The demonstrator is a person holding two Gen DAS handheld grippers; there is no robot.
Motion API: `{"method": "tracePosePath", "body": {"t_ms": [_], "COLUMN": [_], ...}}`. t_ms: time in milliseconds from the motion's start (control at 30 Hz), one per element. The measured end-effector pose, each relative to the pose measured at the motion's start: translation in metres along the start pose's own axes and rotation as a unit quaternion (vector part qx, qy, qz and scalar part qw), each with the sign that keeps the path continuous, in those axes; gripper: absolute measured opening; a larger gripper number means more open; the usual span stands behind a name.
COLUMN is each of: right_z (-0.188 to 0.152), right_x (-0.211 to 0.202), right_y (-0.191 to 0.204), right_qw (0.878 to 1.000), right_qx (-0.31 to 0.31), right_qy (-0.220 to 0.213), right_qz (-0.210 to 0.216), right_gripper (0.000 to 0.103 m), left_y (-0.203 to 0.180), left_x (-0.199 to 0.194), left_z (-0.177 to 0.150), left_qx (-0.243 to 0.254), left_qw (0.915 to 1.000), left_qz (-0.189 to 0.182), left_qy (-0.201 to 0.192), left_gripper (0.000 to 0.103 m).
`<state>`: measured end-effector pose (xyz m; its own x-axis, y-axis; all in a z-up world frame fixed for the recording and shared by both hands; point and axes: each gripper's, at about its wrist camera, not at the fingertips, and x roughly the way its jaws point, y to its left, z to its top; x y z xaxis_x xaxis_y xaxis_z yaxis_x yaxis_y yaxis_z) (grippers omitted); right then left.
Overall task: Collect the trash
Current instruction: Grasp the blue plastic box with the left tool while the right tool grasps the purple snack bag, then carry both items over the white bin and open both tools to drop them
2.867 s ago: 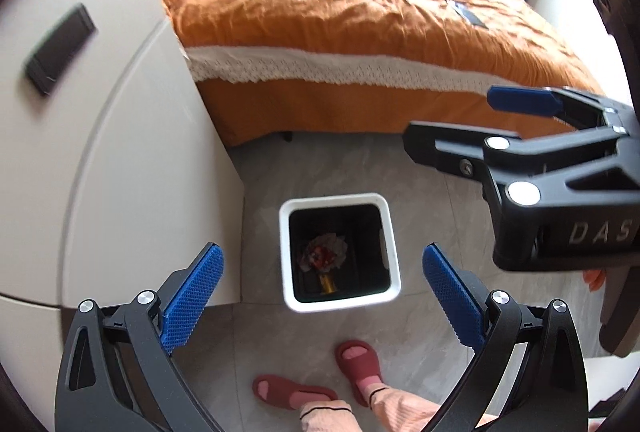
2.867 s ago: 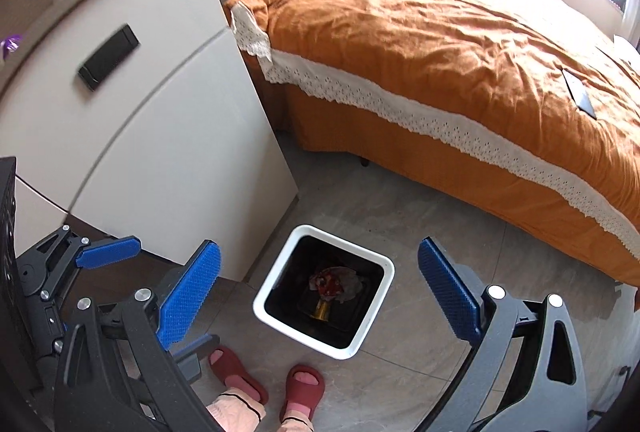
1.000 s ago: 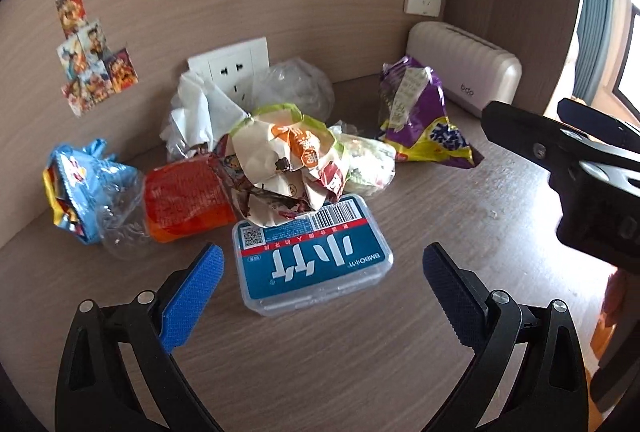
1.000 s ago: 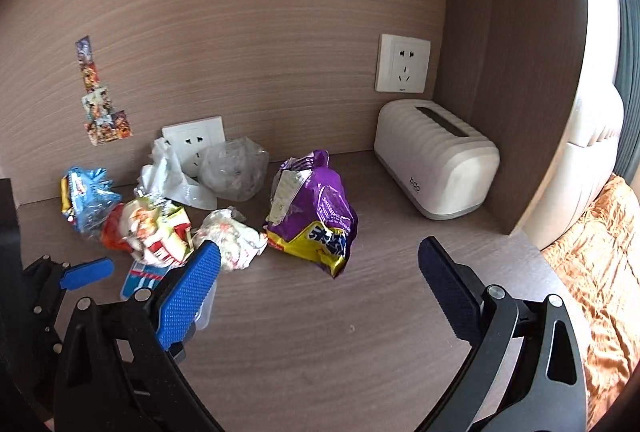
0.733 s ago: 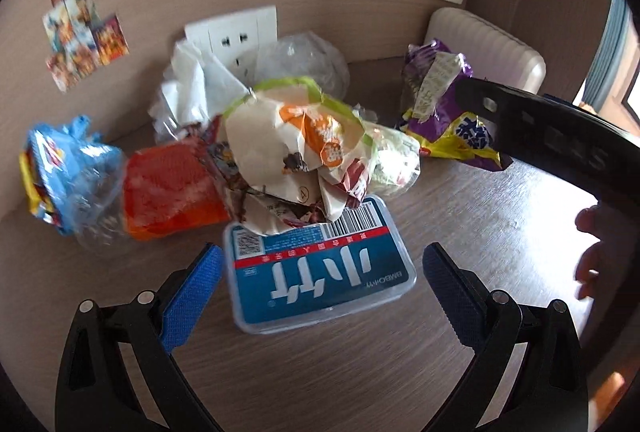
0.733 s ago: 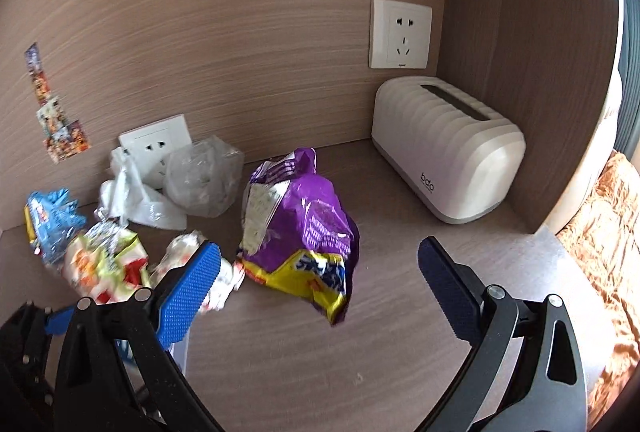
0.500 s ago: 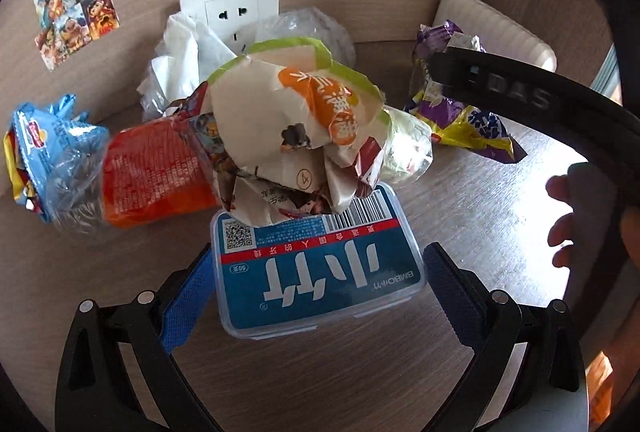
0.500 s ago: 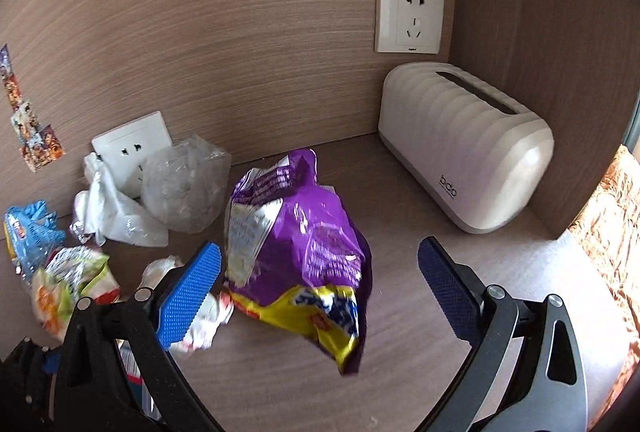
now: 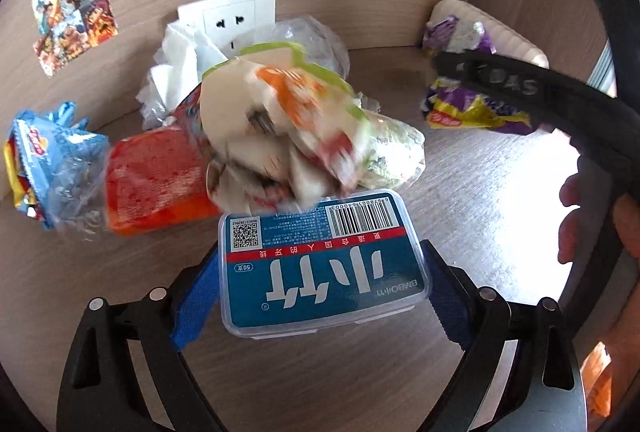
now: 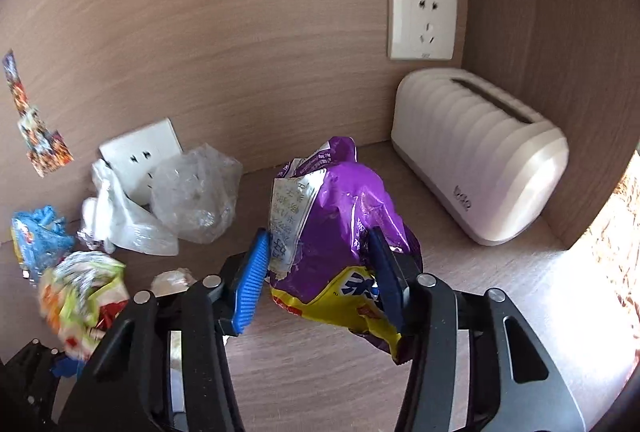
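Left gripper (image 9: 320, 288) jaws just closed onto the blue-labelled plastic box (image 9: 322, 258), in front of the wrapper pile (image 9: 280, 124); right gripper (image 10: 318, 276) likewise closed around the purple snack bag (image 10: 332, 232) right of it. Both pieces judged secured for binning.

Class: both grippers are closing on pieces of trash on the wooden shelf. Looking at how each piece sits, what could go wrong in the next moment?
1. The crumpled white and orange wrapper leans on the clear plastic box with the blue label held by the left gripper; lifting could tip it over.
2. The right gripper squeezes the soft purple and yellow snack bag, which may slip out.
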<state>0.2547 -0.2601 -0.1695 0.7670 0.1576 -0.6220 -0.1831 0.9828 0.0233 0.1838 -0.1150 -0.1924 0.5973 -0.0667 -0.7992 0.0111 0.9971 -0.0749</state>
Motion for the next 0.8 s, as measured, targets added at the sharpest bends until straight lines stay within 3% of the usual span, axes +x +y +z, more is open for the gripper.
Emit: {"method": "tracePosePath", "body": {"t_ms": [267, 800], "right_z": [-0.005, -0.062], "right_x": [-0.067, -0.186], "right_y": [-0.006, -0.037], "right_qw": [1.0, 0.996], "right_qx": [-0.002, 0.033], "right_qy": [-0.031, -0.06], "right_qz": [-0.005, -0.055], "right_gripper": [0.051, 0.049], "left_y": [-0.008, -0.085], "left_x": [-0.038, -0.103], "left_z": [-0.01, -0.052], "left_qx": [0.028, 0.11], "left_qw": [0.9992, 0.9898], "left_qz": [-0.009, -0.06], "left_qy": [-0.025, -0.069], "left_gripper": [0.089, 0.089]}}
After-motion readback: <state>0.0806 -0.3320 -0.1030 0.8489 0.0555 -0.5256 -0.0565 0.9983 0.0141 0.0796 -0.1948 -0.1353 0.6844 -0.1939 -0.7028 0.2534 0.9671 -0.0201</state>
